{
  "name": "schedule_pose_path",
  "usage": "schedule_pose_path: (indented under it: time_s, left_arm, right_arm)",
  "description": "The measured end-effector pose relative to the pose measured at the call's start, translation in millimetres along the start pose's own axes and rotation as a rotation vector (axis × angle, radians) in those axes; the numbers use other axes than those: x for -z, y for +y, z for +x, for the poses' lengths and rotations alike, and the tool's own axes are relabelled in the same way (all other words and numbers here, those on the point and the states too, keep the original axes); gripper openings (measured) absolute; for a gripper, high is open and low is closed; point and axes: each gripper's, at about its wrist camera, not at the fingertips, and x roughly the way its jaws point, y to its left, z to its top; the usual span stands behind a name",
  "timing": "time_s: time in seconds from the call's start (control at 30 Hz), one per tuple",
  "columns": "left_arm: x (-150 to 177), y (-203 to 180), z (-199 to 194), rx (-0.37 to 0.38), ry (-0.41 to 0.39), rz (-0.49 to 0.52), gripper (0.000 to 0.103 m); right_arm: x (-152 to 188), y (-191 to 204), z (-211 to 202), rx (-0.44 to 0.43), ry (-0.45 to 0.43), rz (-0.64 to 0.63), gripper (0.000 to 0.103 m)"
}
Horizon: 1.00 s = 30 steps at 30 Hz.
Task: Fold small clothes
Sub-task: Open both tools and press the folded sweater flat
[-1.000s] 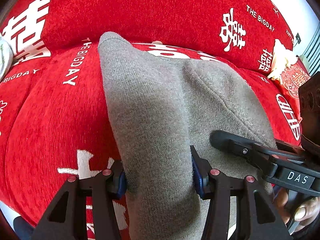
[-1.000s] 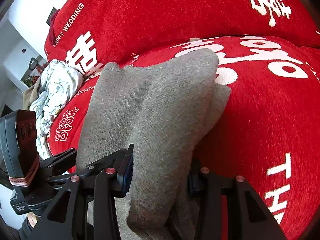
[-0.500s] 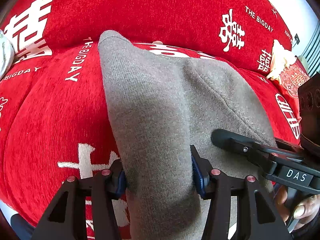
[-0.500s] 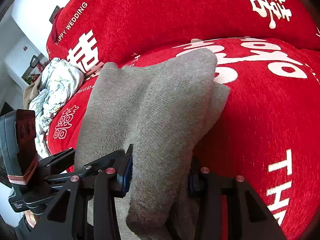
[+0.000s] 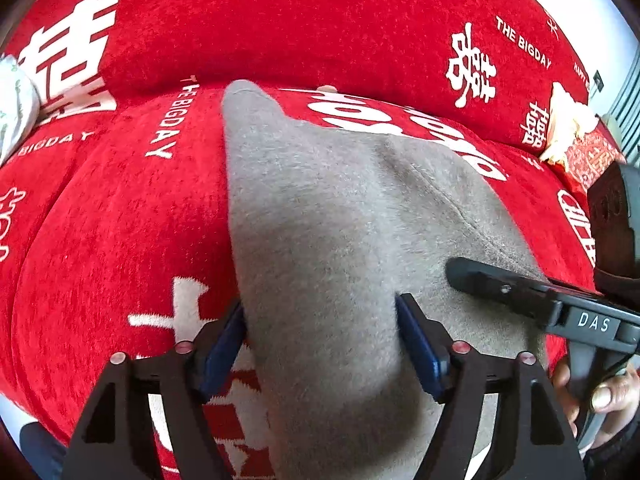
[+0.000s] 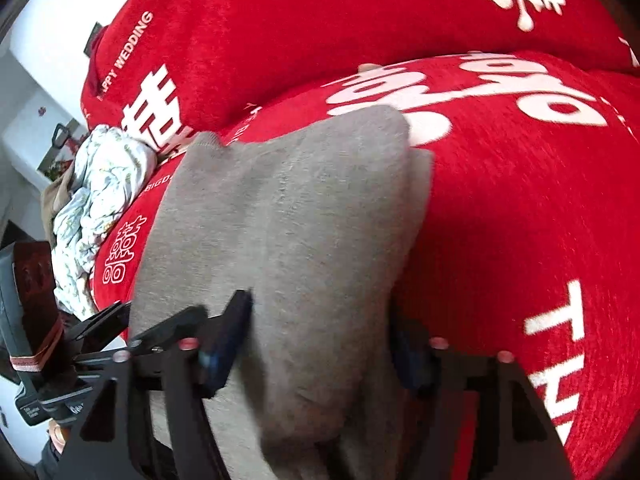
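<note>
The grey knitted garment (image 5: 340, 240) lies on the seat of the red sofa cover (image 5: 120, 220), its far corner reaching toward the seam where seat meets backrest. It is doubled over, one layer lying on another, with the lower layer's edge showing past the top one on the side away from the crumpled floral cloth (image 6: 96, 192).

The left gripper (image 5: 322, 344) has just been opening: its blue pads stand apart with the near fold of the garment between them. The left pad appears clear of the cloth; whether the right one touches it cannot be settled. The right gripper (image 6: 316, 344) has likewise just been opening. A raised fold of the garment sits between its jaws; that view is blurred, so contact cannot be judged, but the spacing suggests release rather than grip.

Judgement: the step in hand is letting go after laying a fold.

To do it well:
- Open both sets of jaws fully before any withdrawal, so that no pad snags the knit.
- Draw both grippers back along their own line, away from the garment, not sideways across it.
- The knit looks soft and springy; the raised fold may need pressing flat.
- The offset edge on the far side may need squaring afterwards.
</note>
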Motion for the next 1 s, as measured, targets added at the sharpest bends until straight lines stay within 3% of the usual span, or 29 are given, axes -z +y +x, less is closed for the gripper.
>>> schedule_pose_path:
  time_s: [0.07, 0.2, 0.3, 0.43, 0.53, 0.7, 1.0]
  left_arm:
    - [-0.3, 3.3, -8.1, 0.0, -0.01, -0.023, 0.076]
    - [-6.9, 8.2, -33.3, -0.077, -0.122, -0.047, 0.076]
    - [-15.3, 10.4, -34.7, -0.09, -0.139, -0.065, 0.076]
    - [-20.1, 0.3, -18.9, -0.109, -0.107, -0.017, 0.076]
    - [-14.2, -3.7, 1.1, -0.149, -0.05, 0.032, 0.076]
    - [-13.1, 4.0, 0.6, -0.103, -0.044, -0.01, 0.076]
    - [6.5, -16.0, -31.8, -0.233, -0.143, 0.109, 0.076]
  right_arm:
    - [1.1, -1.4, -9.6, 0.025, -0.03, -0.004, 0.073]
    - [2.9, 15.3, -39.6, 0.14, -0.17, -0.088, 0.074]
    - [0.3, 34.7, -48.2, 0.154, -0.226, -0.172, 0.074]
    - [2.2, 54.0, -33.1, 0.093, -0.174, -0.277, 0.074]
    - [6.8, 51.7, -17.5, 0.115, -0.124, -0.295, 0.073]
    - [10.1, 45.7, -20.1, 0.133, -0.119, -0.304, 0.073]
    - [51.9, 79.0, -48.9, 0.134, -0.179, -0.455, 0.08]
